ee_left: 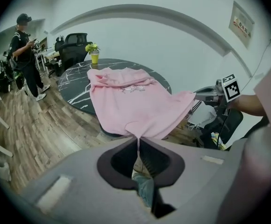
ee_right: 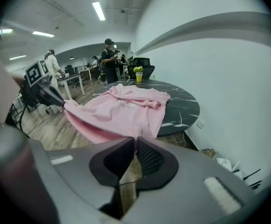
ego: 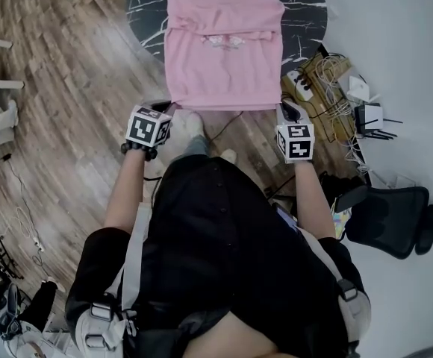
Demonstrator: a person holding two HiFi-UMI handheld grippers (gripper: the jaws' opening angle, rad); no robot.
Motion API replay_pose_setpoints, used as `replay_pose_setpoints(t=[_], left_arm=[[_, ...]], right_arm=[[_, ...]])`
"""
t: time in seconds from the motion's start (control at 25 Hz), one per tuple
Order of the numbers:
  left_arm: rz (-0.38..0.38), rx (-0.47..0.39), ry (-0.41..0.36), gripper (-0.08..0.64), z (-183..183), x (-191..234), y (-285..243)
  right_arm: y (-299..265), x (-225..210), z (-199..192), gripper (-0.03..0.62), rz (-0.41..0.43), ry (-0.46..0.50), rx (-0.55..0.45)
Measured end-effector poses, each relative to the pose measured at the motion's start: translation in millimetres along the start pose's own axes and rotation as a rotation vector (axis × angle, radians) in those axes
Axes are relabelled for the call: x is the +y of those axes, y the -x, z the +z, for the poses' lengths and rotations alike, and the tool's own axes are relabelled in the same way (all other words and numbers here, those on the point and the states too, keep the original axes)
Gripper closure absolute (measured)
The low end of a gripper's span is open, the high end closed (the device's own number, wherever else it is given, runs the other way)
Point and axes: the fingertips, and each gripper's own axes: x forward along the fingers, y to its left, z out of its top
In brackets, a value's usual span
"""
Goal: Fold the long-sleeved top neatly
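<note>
At the left, the left gripper [ego: 170, 109] is clamped on the near-left corner of the pink long-sleeved top [ego: 224, 51]. Its own view shows the jaws pressed together with a thin pinch of hem cloth between them [ee_left: 138, 141], and the fabric fanning away from that pinch toward the round black marble table [ee_left: 74, 85]. Most of the garment lies flat on the table [ego: 145, 6], collar at the far side. The sleeves [ego: 224, 39] are crossed over the chest, and the lower part hangs off the near edge, held up by the two corners. The hem runs left to right between the grippers, taut and roughly level, while the body's long axis runs from them straight toward the far side. At the right, the right gripper [ego: 285, 109] is likewise closed on the near-right hem corner, with cloth nipped between its jaws [ee_right: 134, 143] and the top [ee_right: 121, 111] spreading away beyond them. Both grippers sit equally near, one at each corner, so the likely next move is a matched carry of the hem away over the body toward the collar. If one side leads, the fold line would probably skew.
</note>
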Motion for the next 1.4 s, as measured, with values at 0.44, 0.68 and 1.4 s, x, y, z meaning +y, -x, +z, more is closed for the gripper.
replay_pose_setpoints(t=[0.44, 0.68, 1.4], left_arm=[[-0.051, -0.063, -0.125, 0.538, 130, 54, 13], [-0.065, -0.067, -0.143, 0.538, 171, 81, 7], [-0.018, -0.032, -0.14, 0.537, 255, 138, -24]], right_arm=[[-32, -39, 114, 0.568, -0.115, -0.077, -0.106], [-52, -44, 157, 0.568, -0.14, -0.08, -0.143], [-129, -101, 235, 0.568, -0.111, -0.064, -0.145]])
